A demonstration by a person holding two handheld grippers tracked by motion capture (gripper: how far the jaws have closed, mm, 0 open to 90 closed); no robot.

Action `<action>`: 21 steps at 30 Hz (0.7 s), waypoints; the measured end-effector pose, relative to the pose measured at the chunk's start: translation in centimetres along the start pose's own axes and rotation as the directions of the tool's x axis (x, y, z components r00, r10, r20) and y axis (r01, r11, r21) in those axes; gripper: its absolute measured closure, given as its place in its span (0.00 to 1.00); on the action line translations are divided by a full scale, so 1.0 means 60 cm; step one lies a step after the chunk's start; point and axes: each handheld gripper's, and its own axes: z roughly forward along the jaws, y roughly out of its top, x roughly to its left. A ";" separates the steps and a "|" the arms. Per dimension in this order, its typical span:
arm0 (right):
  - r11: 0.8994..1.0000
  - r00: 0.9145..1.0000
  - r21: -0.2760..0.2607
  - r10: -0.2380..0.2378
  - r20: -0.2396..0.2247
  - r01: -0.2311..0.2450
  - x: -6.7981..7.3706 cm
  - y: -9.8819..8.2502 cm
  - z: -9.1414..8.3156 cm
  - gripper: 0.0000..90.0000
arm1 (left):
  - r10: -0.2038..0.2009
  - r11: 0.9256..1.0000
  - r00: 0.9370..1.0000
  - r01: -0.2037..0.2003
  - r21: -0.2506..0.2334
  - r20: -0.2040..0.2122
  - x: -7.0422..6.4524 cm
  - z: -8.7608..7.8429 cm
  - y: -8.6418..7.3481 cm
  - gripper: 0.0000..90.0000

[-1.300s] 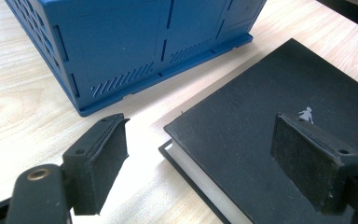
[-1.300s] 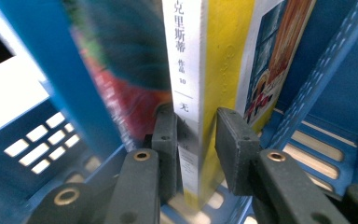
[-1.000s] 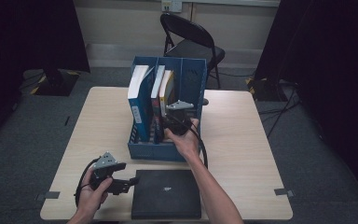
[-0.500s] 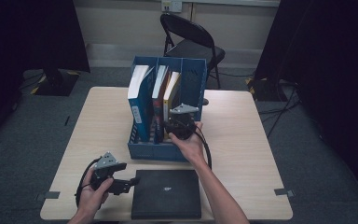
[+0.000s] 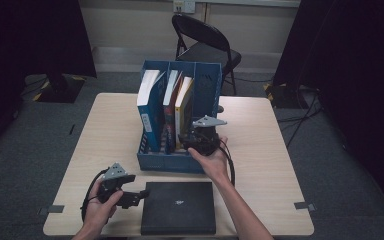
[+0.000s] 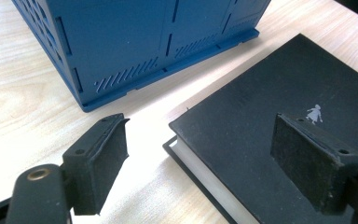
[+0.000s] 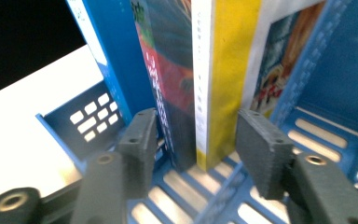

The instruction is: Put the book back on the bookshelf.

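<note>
a black folding chair (image 5: pixel 206 46) stands beyond the wooden table (image 5: pixel 270 145).

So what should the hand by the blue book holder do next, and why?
Probably draw the right gripper back out of the blue file rack. Its jaws have just been opening and stand apart from the yellow-spined book, which stands in the rack beside the others.

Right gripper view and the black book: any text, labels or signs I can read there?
No readable words.
Flat black hardcover book: small silver figure emblem, no lettering.
Red-spined book in the blue plastic file rack: characters too blurred.
Yellow-spined book: no legible text.
</note>
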 end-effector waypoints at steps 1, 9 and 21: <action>1.000 1.000 -0.002 0.003 0.004 -0.003 -0.002 -0.003 -0.006 0.48 | -0.003 1.000 1.000 0.003 0.004 -0.002 0.000 0.001 0.000 0.20; 1.000 1.000 -0.008 0.007 -0.005 -0.007 -0.009 -0.034 -0.060 0.43 | -0.015 1.000 1.000 0.015 0.015 -0.012 0.002 0.004 0.002 0.19; 0.999 0.999 -0.011 0.040 -0.022 -0.040 -0.006 -0.086 -0.136 0.42 | -0.012 1.000 1.000 0.012 0.027 -0.023 -0.003 0.011 0.004 0.22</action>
